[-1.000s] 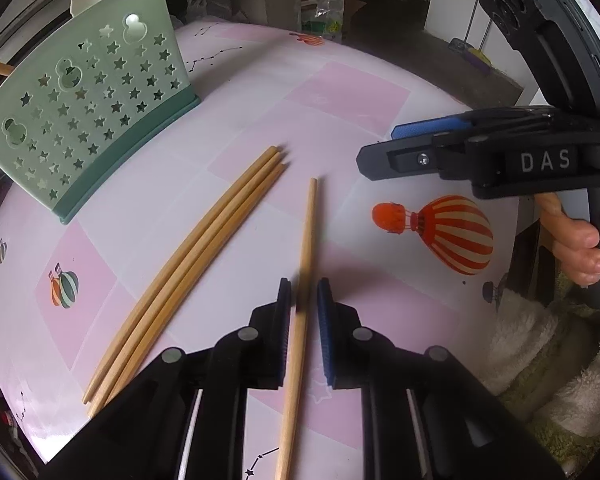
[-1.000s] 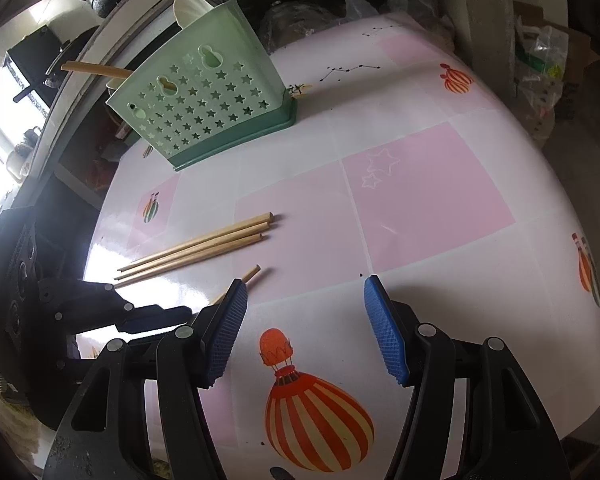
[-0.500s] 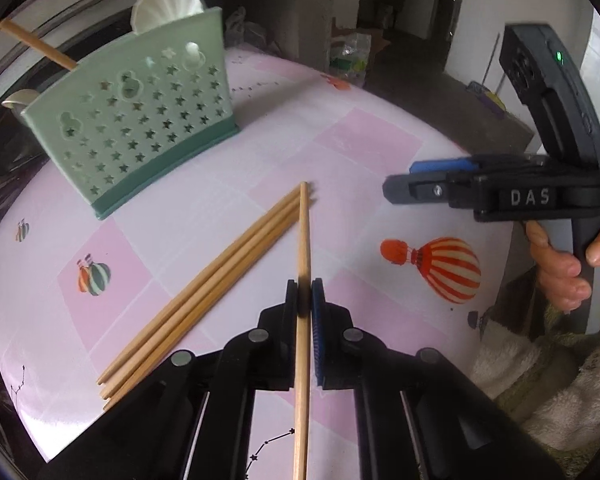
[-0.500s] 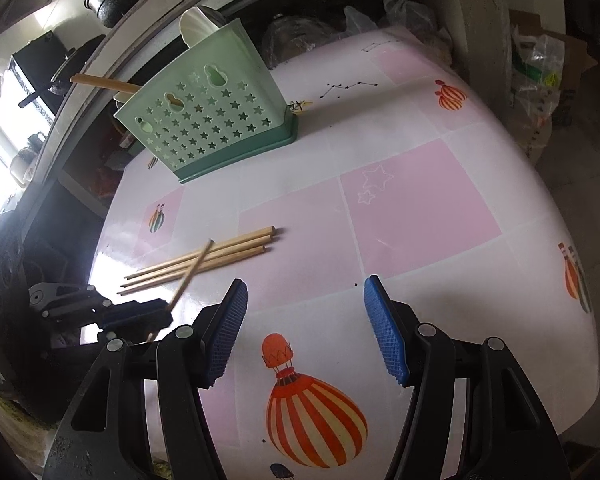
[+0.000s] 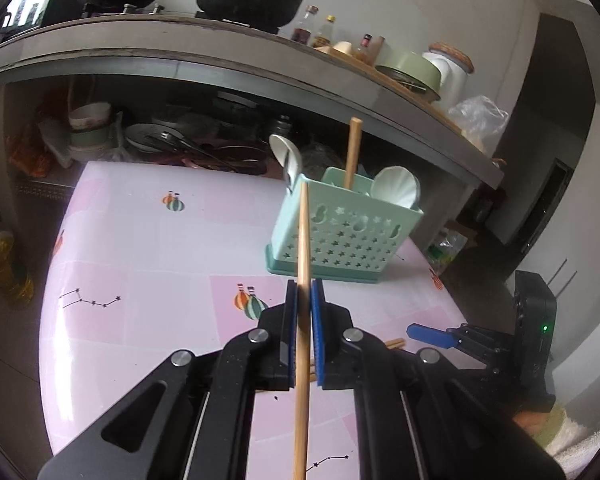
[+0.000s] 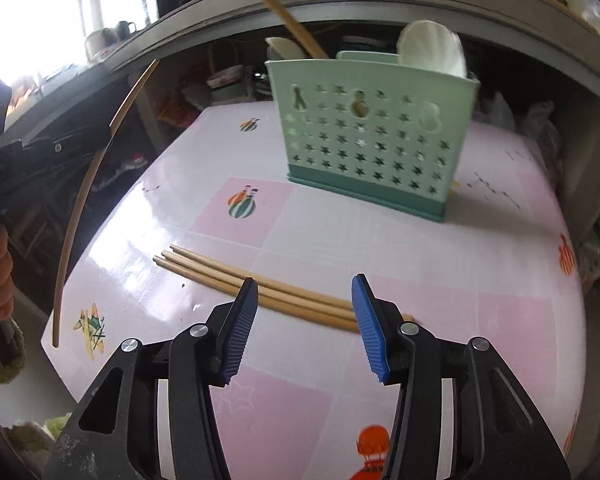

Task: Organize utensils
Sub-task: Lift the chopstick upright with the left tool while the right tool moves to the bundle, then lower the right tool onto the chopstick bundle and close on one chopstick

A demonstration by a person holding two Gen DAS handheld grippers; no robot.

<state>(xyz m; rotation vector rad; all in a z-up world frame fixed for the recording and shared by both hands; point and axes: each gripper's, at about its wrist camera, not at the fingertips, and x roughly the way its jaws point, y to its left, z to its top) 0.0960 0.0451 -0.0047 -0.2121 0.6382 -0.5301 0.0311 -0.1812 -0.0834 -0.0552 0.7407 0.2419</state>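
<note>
My left gripper [image 5: 304, 300] is shut on a wooden chopstick [image 5: 302, 240] and holds it upright above the table, its tip pointing toward the mint-green utensil holder [image 5: 340, 236]. The holder contains one chopstick [image 5: 352, 152] and two white spoons [image 5: 396, 190]. In the right wrist view the held chopstick [image 6: 88, 184] shows at the far left, in the air. My right gripper [image 6: 304, 312] is open, low over three chopsticks [image 6: 228, 276] lying side by side on the table. The holder [image 6: 372, 136] stands beyond them.
The table [image 6: 320, 232] has a pink and white cloth with balloon prints. A grey counter [image 5: 220, 64] with pots and bottles runs behind it, with dishes stored underneath. An oil bottle [image 5: 4, 264] stands on the floor at left.
My left gripper closed on the single chopstick, lifted it off the table and tilted up toward the holder. My right gripper moved closer over the three lying chopsticks.
</note>
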